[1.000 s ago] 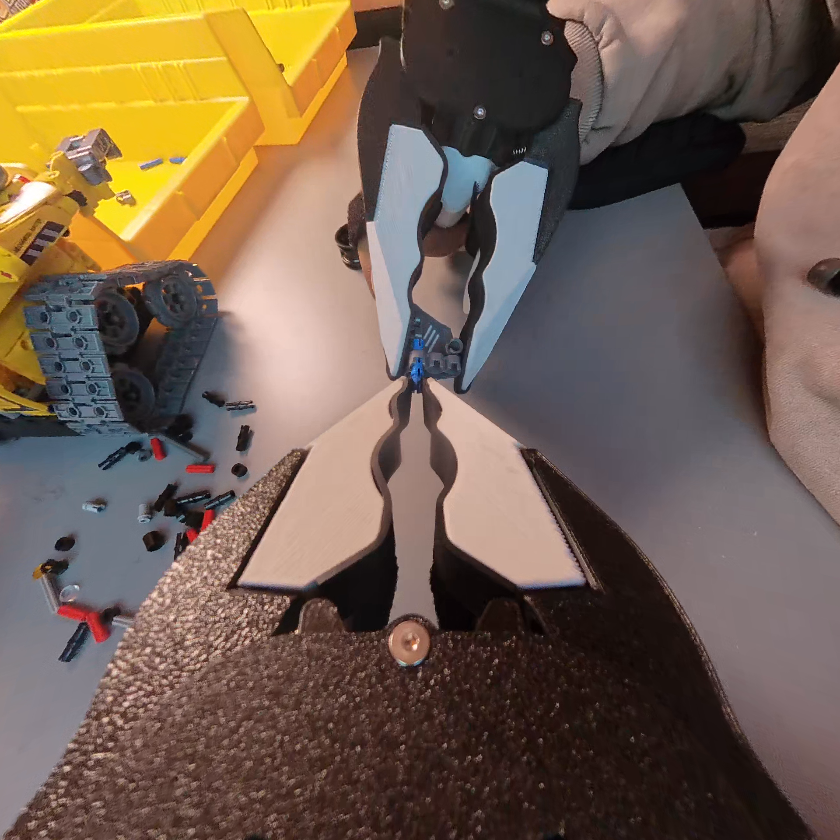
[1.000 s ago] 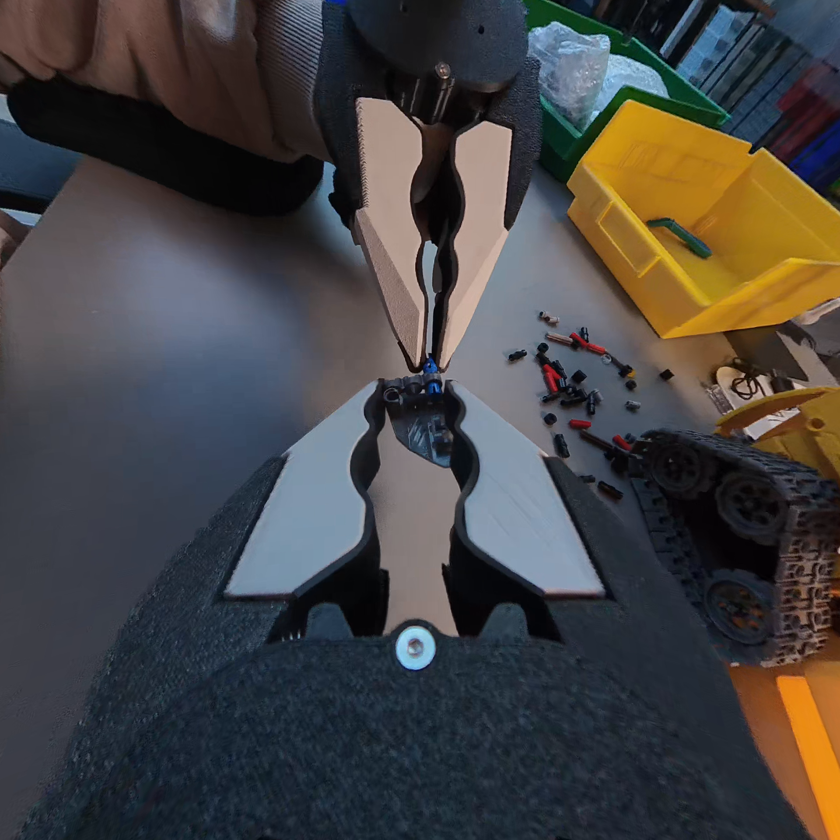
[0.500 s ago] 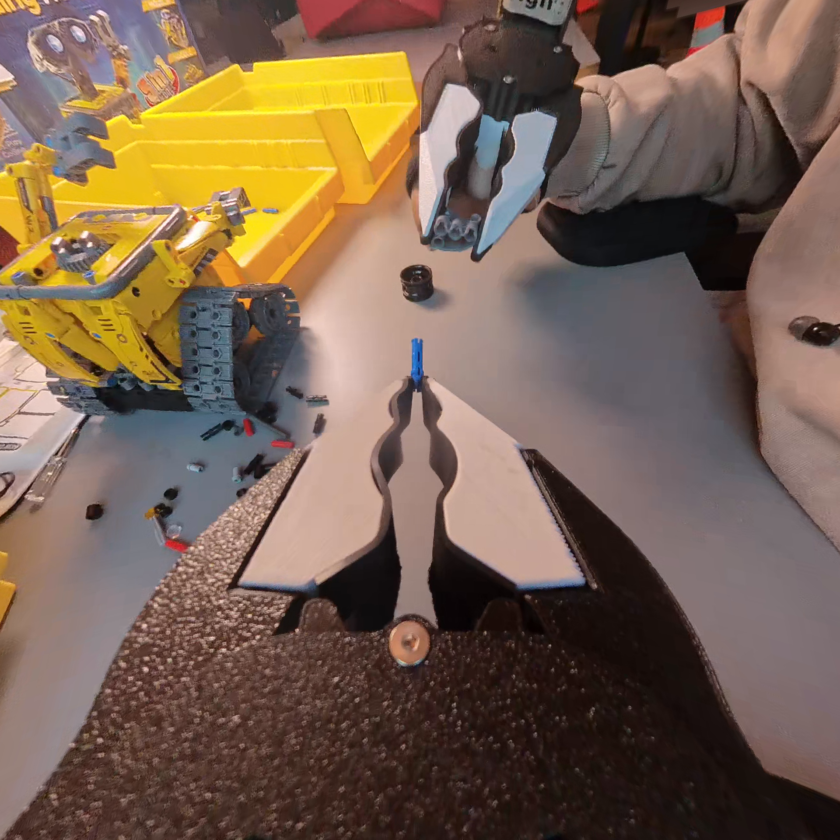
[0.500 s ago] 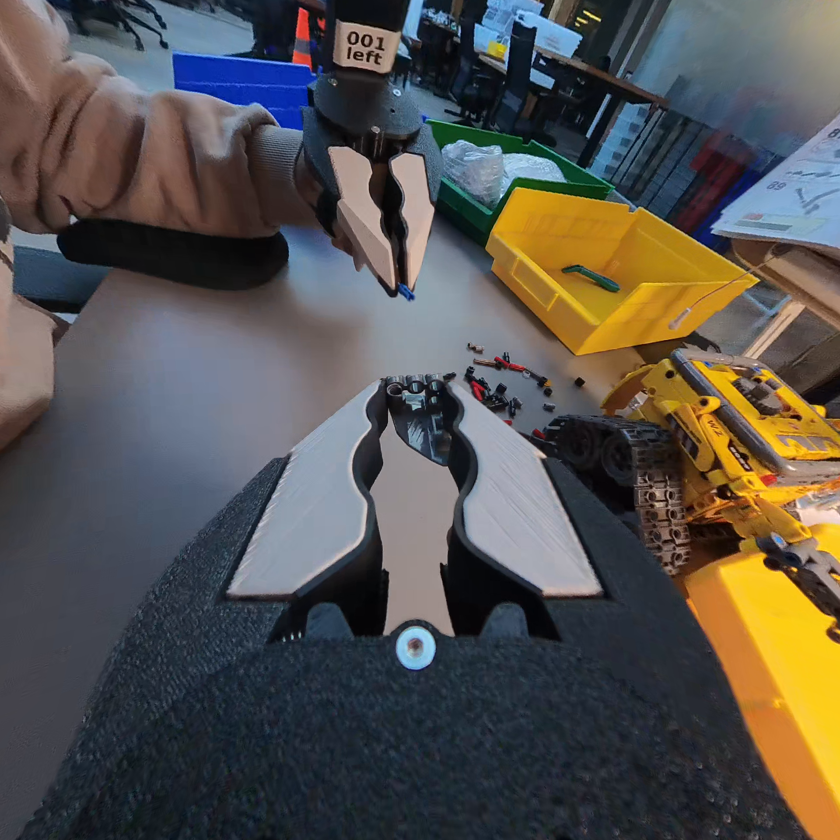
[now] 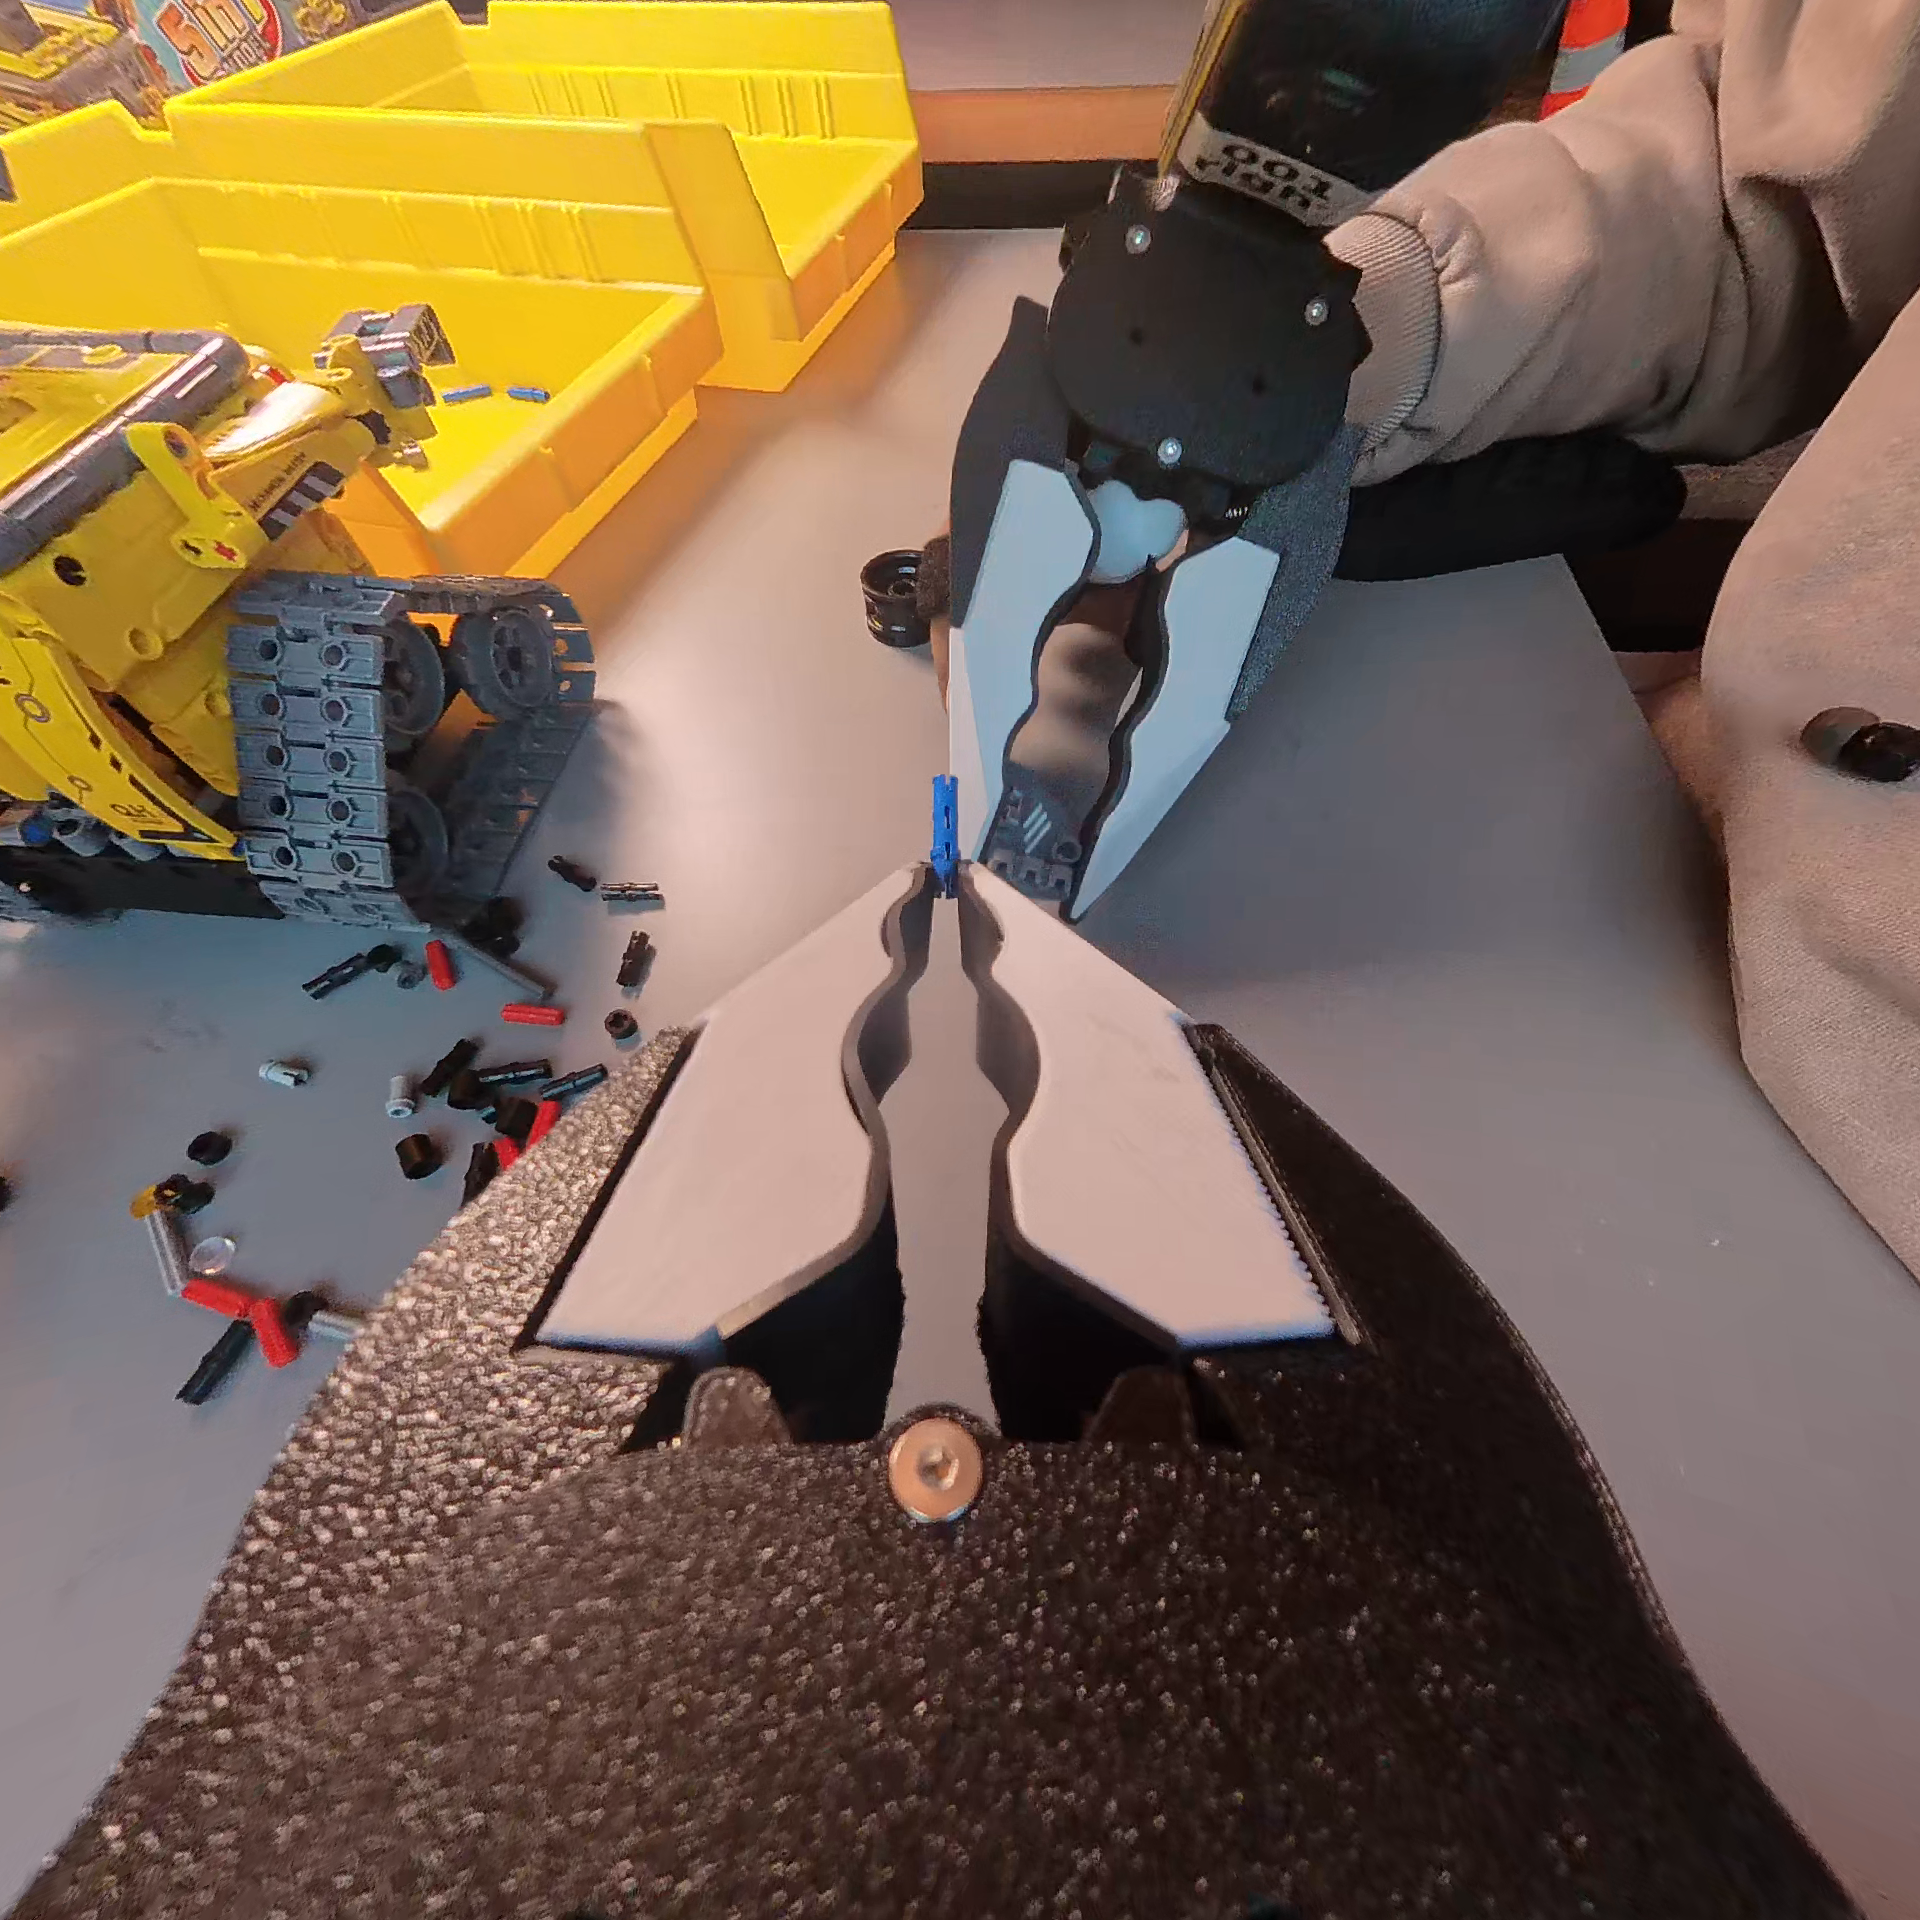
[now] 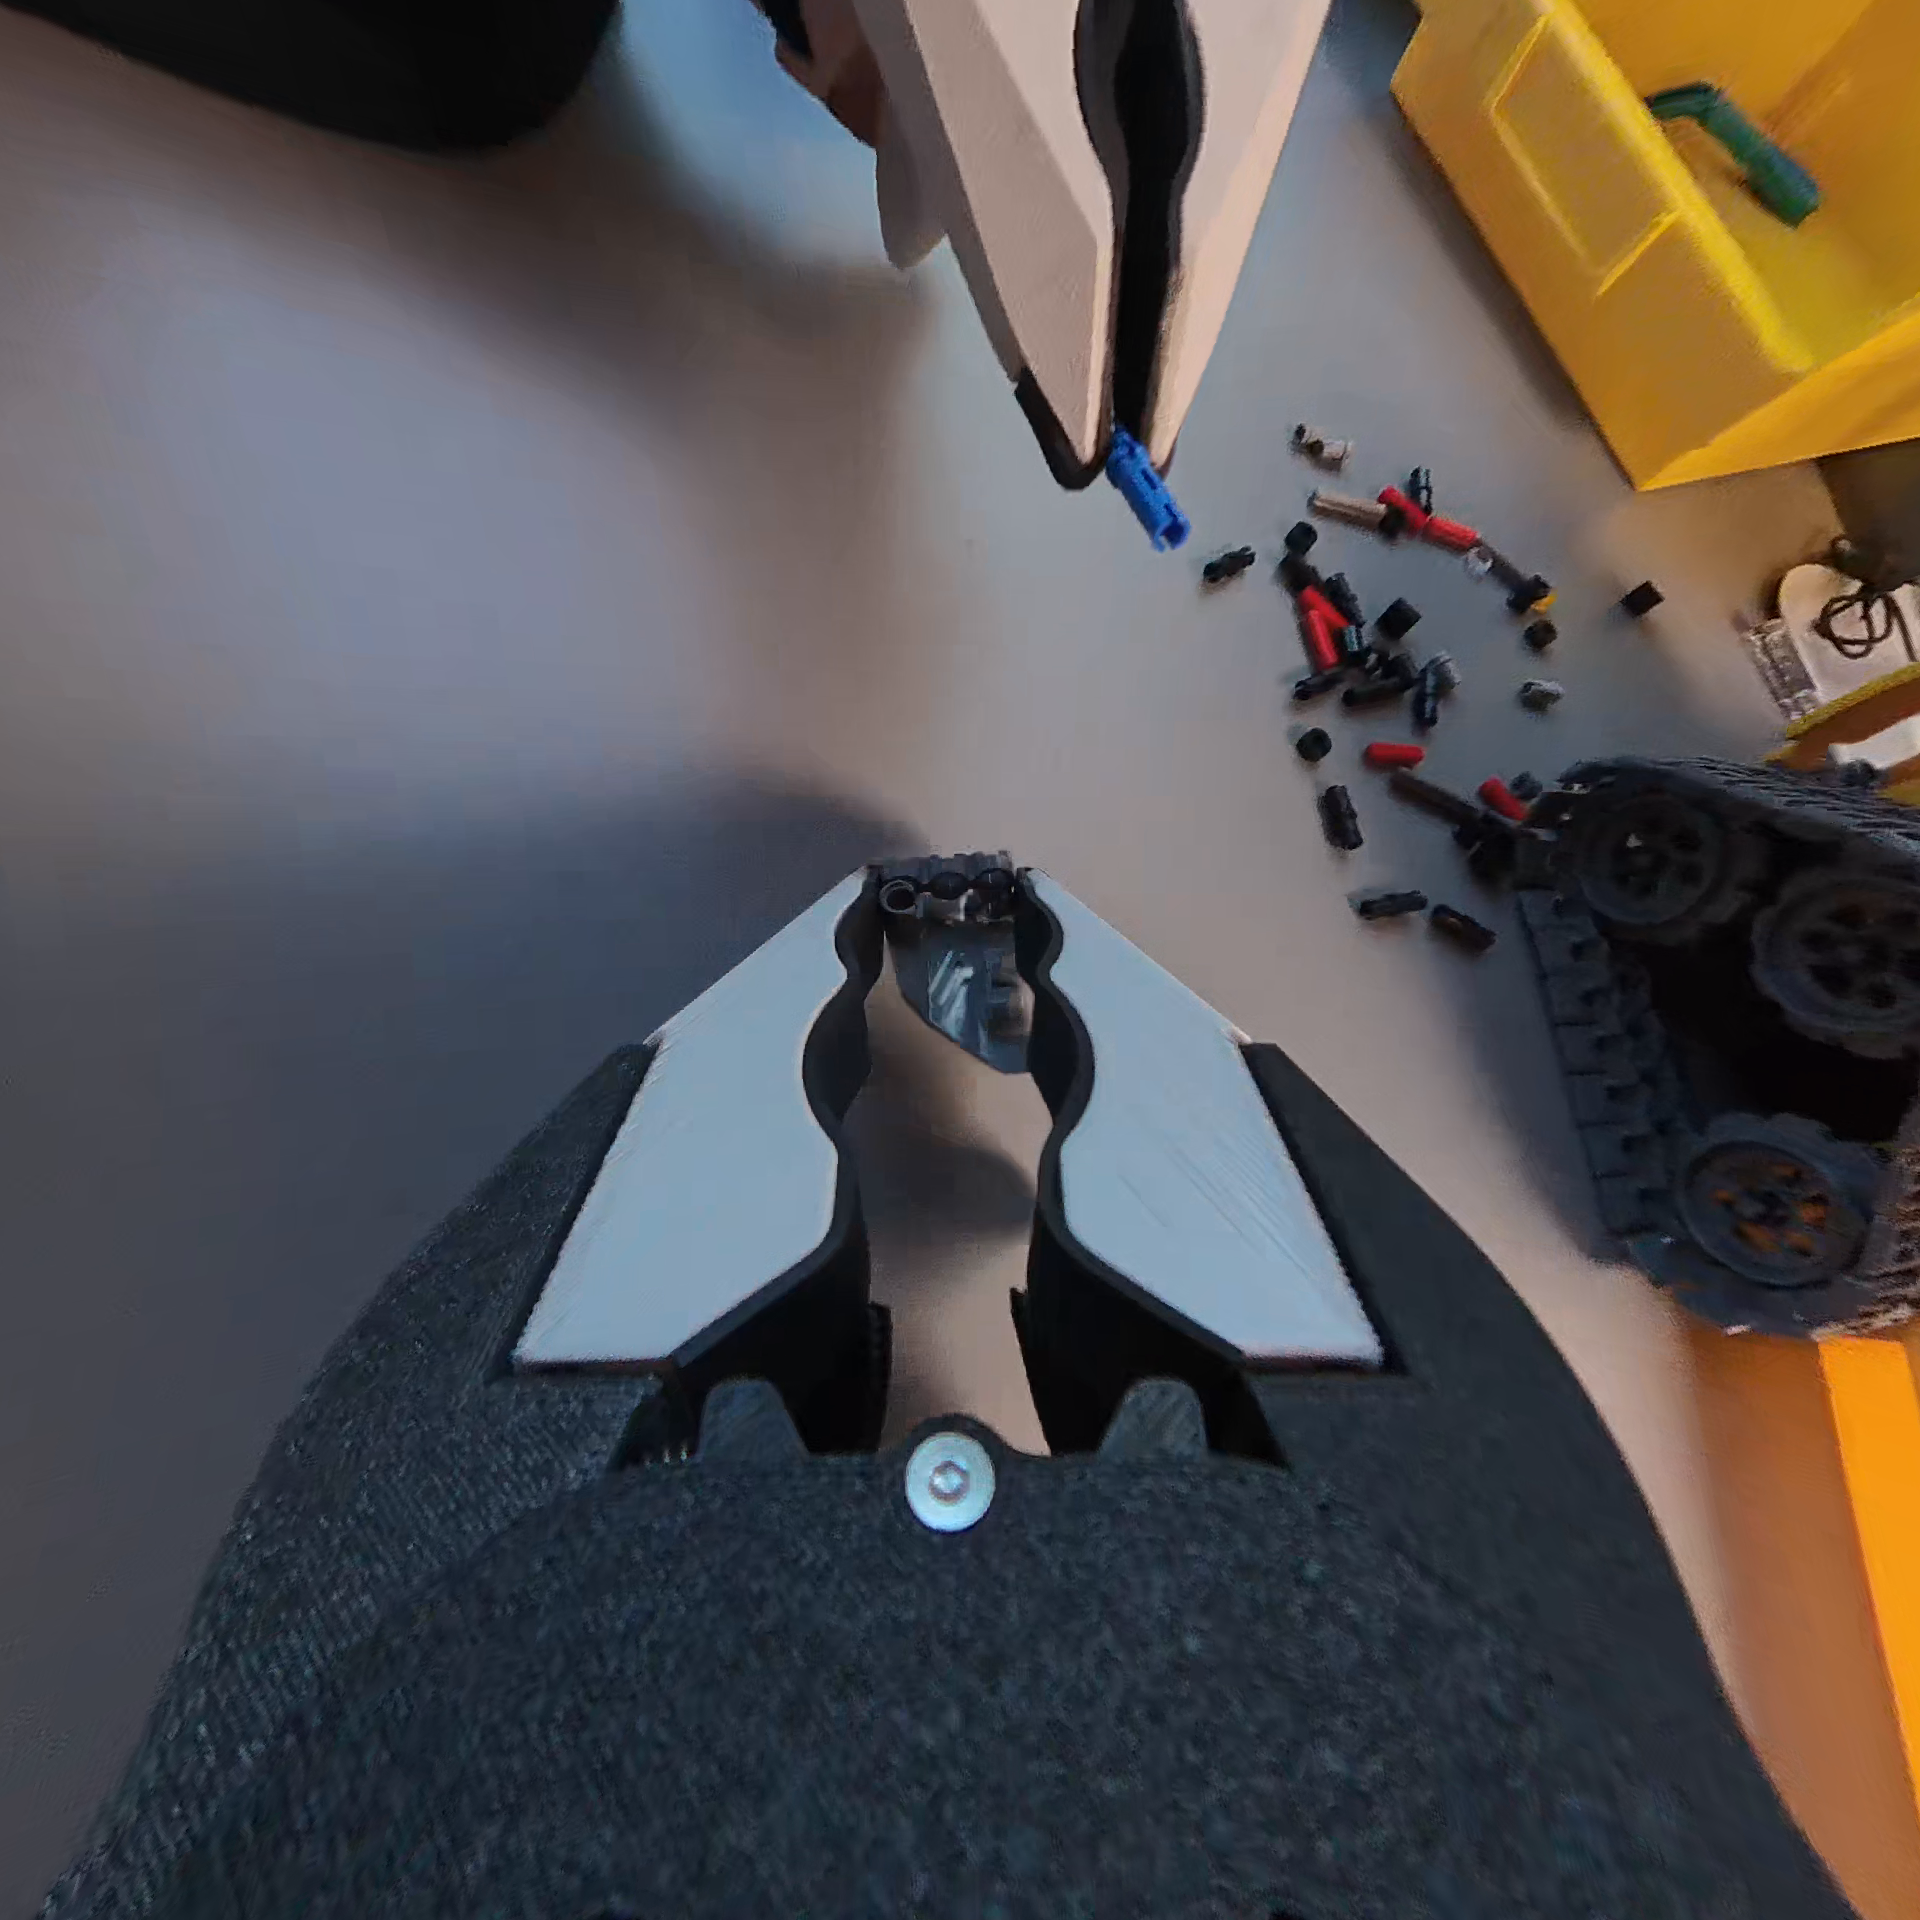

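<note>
Grey desk (image 5: 1403,1039) carries everything: a yellow tracked model (image 5: 260,665) to your left, yellow bins (image 5: 468,208) behind it, and a scatter of small pins (image 5: 468,1081) beside the tracks.

Your left gripper (image 5: 943,883) has its fingers pressed almost together, pinching 1 blue pin (image 5: 942,821) by its very end; most of the pin sticks out past the tips. Your right gripper (image 6: 951,883) has its fingers part-spread around a dark grey part (image 6: 961,966), clamped at the tips. In the left view the 2 sit just beside each other, pin to the left of the part.

That hold on the pin looks shallow, so any sideways push against the part could twist it or flick it out, and it would land among the loose pins. The right view is blurred, which suggests motion, so lining up a hole looks difficult.
</note>
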Action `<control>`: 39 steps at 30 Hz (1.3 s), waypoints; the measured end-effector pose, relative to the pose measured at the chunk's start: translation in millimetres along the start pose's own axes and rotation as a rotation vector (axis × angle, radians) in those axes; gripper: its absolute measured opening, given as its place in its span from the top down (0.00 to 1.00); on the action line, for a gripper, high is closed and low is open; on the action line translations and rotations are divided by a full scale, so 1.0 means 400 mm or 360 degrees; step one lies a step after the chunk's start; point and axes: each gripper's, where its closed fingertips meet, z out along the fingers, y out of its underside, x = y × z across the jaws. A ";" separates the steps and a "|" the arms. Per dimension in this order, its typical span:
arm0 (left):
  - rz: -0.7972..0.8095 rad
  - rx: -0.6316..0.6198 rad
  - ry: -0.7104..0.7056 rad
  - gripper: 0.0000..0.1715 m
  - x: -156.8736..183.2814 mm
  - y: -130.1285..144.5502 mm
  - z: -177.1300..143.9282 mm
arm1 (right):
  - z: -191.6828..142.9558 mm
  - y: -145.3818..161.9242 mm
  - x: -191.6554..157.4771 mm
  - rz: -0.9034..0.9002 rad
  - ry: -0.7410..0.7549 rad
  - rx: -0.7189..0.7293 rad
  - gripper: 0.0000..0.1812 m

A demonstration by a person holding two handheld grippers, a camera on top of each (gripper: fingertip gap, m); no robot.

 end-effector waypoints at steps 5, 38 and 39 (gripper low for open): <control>0.0022 0.0003 0.0042 0.97 0.021 -0.003 0.012 | -0.034 -0.063 0.006 0.0056 -0.0023 0.0224 0.78; -0.0104 -0.0002 -0.0225 0.74 -0.054 0.012 0.024 | -0.324 0.402 0.786 0.0856 0.1196 -0.0772 0.95; -0.0111 -0.0001 -0.0220 0.74 -0.054 0.013 0.024 | -0.323 0.402 0.789 0.0864 0.1219 -0.0758 0.94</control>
